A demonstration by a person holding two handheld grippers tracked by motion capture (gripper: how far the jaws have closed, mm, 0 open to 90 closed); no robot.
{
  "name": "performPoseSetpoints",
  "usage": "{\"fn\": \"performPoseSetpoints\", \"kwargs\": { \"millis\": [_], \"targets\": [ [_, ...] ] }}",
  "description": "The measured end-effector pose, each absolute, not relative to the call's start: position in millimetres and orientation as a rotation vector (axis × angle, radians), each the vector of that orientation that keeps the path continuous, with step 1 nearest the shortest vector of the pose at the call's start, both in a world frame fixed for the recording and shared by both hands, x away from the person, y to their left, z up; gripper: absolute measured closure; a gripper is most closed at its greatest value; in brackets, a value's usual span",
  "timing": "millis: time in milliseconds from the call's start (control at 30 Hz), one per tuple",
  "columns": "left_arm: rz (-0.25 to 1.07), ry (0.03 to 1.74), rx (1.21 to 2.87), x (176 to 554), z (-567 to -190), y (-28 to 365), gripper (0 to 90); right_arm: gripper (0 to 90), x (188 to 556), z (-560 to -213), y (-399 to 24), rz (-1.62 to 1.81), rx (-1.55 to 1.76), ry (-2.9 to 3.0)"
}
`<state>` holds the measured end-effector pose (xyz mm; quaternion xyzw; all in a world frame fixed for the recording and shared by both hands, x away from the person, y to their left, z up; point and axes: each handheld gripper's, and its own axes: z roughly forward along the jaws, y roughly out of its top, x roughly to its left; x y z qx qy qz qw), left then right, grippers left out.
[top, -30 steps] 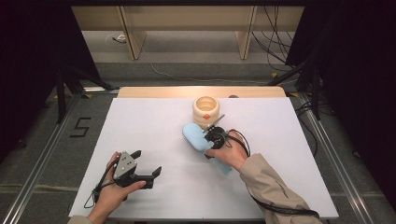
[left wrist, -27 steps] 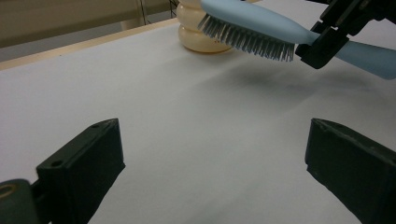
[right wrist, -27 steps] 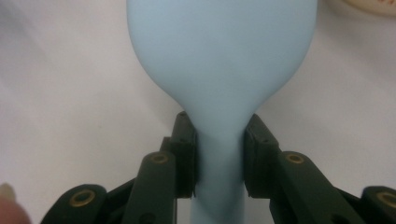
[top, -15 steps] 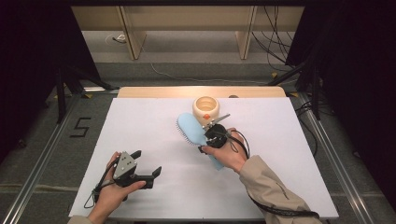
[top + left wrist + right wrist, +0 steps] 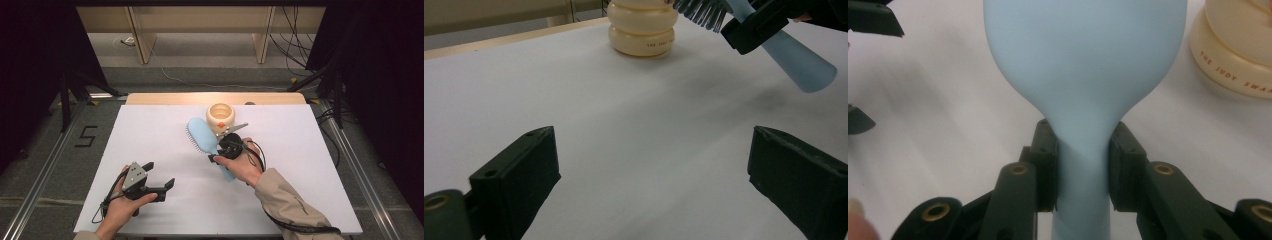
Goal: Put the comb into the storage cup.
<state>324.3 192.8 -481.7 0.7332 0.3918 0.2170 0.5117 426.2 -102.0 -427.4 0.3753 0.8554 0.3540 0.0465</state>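
Note:
A pale blue hairbrush [image 5: 202,136] is lifted off the white table [image 5: 150,130], tilted so its dark bristles face left. My right gripper [image 5: 223,148] is shut on its neck, where the head narrows into the handle [image 5: 227,172]. In the right gripper view the two pads [image 5: 1048,165] press the blue neck [image 5: 1083,150] from both sides. A cream, ribbed round pot [image 5: 220,116] stands just behind the brush head. My left gripper [image 5: 159,181] rests at the table's front left, open, with nothing between its fingers [image 5: 519,172]; its own view shows the pot [image 5: 642,27] and the brush bristles [image 5: 701,11] far off.
The wooden back edge of the table [image 5: 215,98] runs behind the pot. Cables [image 5: 210,80] lie on the floor beyond, and metal rails [image 5: 45,170] flank the table. Bare white surface spreads between my two grippers.
The right gripper has tipped the brush up and turned it, so the head now stands on edge with bristles showing, a little farther left. The left gripper has stayed put.

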Motion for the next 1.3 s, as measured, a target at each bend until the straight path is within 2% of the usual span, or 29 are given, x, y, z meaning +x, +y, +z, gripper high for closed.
{"fn": "performPoseSetpoints", "kwargs": {
  "millis": [467, 1300],
  "targets": [
    [0.355, 0.962, 1.706, 325.7, -478.9, 168.9, 6.5, 70.2, 422.5, -426.5, -97.1, 1.165, 1.125, 2.556],
    [0.225, 0.931, 1.736, 340.8, -480.3, 112.0, 9.2, 70.2, 417.8, -427.8, -92.3, 1.236, 1.114, 2.483]
  ]
}}
